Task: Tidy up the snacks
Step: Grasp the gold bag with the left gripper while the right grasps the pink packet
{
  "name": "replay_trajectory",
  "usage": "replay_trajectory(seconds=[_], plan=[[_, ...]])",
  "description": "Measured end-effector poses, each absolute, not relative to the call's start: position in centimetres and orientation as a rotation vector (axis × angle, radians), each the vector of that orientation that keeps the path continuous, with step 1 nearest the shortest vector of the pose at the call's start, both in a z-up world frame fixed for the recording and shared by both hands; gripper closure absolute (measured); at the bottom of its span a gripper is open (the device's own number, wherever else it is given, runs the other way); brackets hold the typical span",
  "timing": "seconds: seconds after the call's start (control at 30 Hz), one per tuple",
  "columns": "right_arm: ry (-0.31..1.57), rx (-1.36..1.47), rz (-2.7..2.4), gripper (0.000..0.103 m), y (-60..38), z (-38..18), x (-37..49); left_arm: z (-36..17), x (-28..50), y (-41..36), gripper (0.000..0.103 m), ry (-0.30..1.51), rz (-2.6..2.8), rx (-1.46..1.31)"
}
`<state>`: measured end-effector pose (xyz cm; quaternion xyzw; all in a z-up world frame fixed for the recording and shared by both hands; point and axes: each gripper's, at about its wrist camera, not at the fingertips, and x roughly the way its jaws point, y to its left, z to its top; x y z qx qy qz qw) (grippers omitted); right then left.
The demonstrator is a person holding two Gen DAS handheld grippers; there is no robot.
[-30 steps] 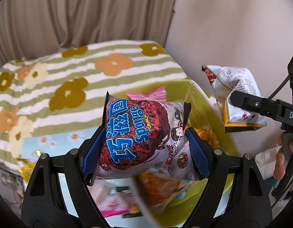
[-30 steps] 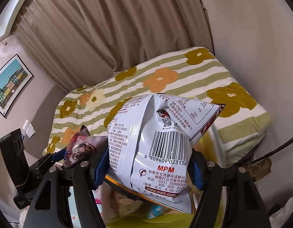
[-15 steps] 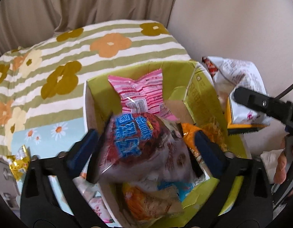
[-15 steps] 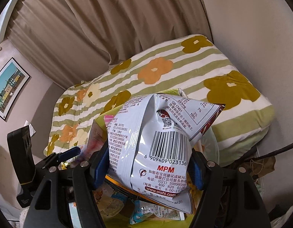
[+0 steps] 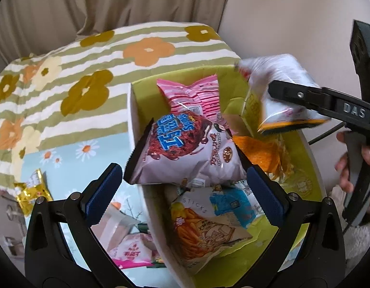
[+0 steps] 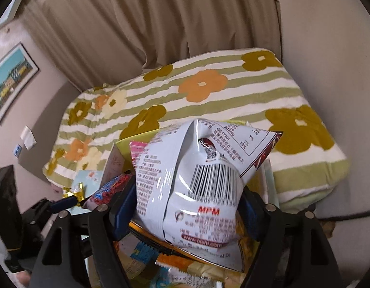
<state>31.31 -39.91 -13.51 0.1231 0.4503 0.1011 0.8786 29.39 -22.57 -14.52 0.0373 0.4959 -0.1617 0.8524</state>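
Note:
A yellow-green cardboard box (image 5: 146,88) on the bed holds several snack bags. The brown-and-red chocolate sponge crunch bag (image 5: 185,148) lies loose on top of them, leaning over the box's left wall. My left gripper (image 5: 183,170) hangs open just above it, its blue pads clear of both sides. My right gripper (image 6: 185,192) is over the box's right side, and its jaws are opening. The white bag with a barcode (image 6: 185,168) is still between them, loose and blurred at its lower end. That white bag (image 5: 281,84) also shows blurred in the left wrist view.
Inside the box lie a pink bag (image 5: 197,96), an orange chip bag (image 5: 262,153) and a sticks bag (image 5: 201,225). Left of the box lie a gold wrapper (image 5: 33,192) and a pink-and-white pack (image 5: 134,249). The flowered quilt (image 5: 89,60) lies behind, a wall to the right.
My left gripper opened and let go of the chocolate bag, which dropped onto the box's contents. Both grippers sank toward the box. The right jaws have spread around the white bag.

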Motion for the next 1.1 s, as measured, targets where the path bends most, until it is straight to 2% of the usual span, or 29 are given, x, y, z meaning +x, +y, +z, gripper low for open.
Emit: replay_trajectory(seconds=[0.07, 0.1, 0.37, 0.63, 0.9, 1.1], plan=[[0.948, 0.227, 0.185, 0.005, -39.8, -13.7, 31.8, -14.4, 29.4, -22.3, 0.001, 1.041, -0.339, 0.077], [0.946, 0.208, 0.17, 0.004, -39.7, -13.6, 31.9, -14.4, 29.4, -22.1, 0.001, 1.042, -0.339, 0.073], [0.953, 0.163, 0.159, 0.001, -39.1, -12.9, 30.3, -14.2, 28.9, -20.8, 0.001, 1.044, -0.337, 0.043], [0.881, 0.188, 0.205, 0.001, -38.7, -9.7, 27.9, -10.8, 26.4, -17.9, 0.001, 0.977, -0.306, 0.007], [0.826, 0.106, 0.331, 0.001, -34.8, -7.1, 25.4, -5.5, 22.5, -10.1, 0.0, 0.876, -0.128, -0.028], [0.808, 0.108, 0.417, 0.001, -30.8, -6.4, 23.4, -4.8, 20.6, -4.6, 0.0, 0.877, -0.036, -0.038]])
